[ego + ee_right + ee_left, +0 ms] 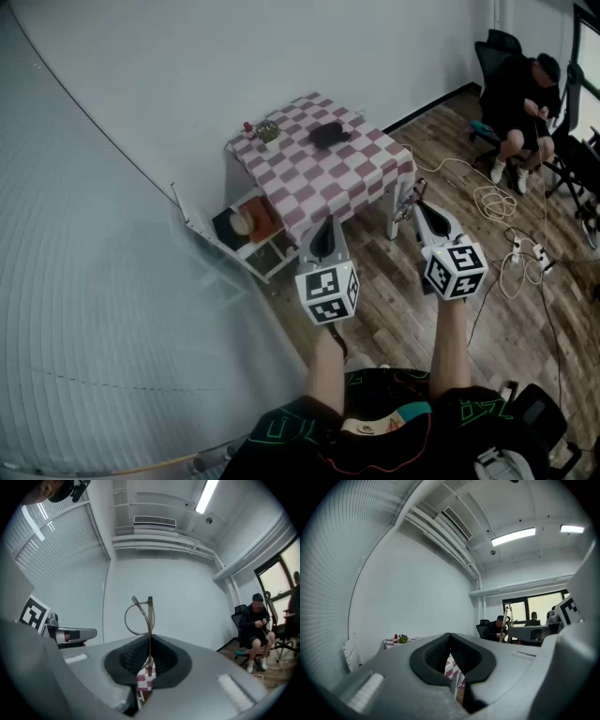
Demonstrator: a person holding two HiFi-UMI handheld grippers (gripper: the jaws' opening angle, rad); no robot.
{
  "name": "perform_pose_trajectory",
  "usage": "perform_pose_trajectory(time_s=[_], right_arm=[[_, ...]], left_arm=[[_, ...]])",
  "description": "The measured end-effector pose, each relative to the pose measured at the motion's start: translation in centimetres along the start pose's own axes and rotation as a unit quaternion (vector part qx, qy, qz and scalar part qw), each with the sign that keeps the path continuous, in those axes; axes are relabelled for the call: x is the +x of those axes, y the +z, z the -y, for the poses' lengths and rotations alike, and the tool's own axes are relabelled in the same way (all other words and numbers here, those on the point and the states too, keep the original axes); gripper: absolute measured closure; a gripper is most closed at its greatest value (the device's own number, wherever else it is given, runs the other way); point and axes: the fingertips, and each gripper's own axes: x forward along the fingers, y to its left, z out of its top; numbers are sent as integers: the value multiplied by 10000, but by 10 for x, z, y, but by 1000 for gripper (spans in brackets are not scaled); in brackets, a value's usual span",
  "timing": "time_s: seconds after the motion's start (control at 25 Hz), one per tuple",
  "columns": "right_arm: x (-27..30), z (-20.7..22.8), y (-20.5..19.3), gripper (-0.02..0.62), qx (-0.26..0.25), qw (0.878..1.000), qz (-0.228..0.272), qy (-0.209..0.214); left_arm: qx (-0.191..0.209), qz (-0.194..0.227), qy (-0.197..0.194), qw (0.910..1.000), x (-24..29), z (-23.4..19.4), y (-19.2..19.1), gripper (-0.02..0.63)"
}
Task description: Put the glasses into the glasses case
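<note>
Wire-framed glasses [149, 620] stand upright between the jaws of the right gripper [149, 641], which are closed on the frame low down, so that one round rim and the top of the frame rise above the jaw tips against the pale wall [178, 597]. In the head view the glasses are too thin for us to make out at that gripper [431, 220], which we see held in the air over the wooden floor [403, 300], near the table's front right corner. The left gripper [450, 637] carries nothing: its jaws meet at the tips, with only a narrow slit lower down through which a bit of the checked cloth shows. From above, this gripper [322, 242] hangs just before the near edge of the table [319, 178]. On that red-and-white checked cloth [361, 169] lies a dark rounded thing towards the far side, which we take to be the glasses case [329, 134]; it is well apart from both grippers. At the far left corner of the table stand a small green plant [268, 131] and a small red item [248, 127]. A white rack [246, 230] holding a few things leans beside the table on its left. Farther right, cables [492, 202] trail over the floor, and a person [520, 103] sits on a chair [492, 56] by the wall.
</note>
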Motion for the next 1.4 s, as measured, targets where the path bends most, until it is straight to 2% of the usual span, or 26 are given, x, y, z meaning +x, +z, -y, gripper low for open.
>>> perform_pose_trajectory(time_s=[0.16,0.36,0.52,0.6,0.76,0.84,1.0,1.4], right_arm=[[-2,3,5,584,8,10000,89,-44],[-2,6,11,583,-247,9994,114,-220],[-1,11,14,584,-149,9995,182,-219],[-2,15,17,584,-143,9994,211,-250],[-3,19,25,583,-156,9992,259,-262],[-6,21,25,584,-125,9992,267,-258],[-5,22,20,584,-76,9994,248,-209],[5,18,16,583,-40,9997,232,-67]], left_arm=[[23,126,-209,9997,-2,7,14,597],[81,52,-113,9999,1,6,11,597],[146,22,-104,9998,5,4,7,597],[152,32,6,9999,5,0,5,597],[197,215,499,9983,1,-14,10,597],[126,253,534,9982,-2,-14,11,597],[185,81,405,9990,-3,-10,2,597],[300,-151,463,9984,-3,-18,-9,597]])
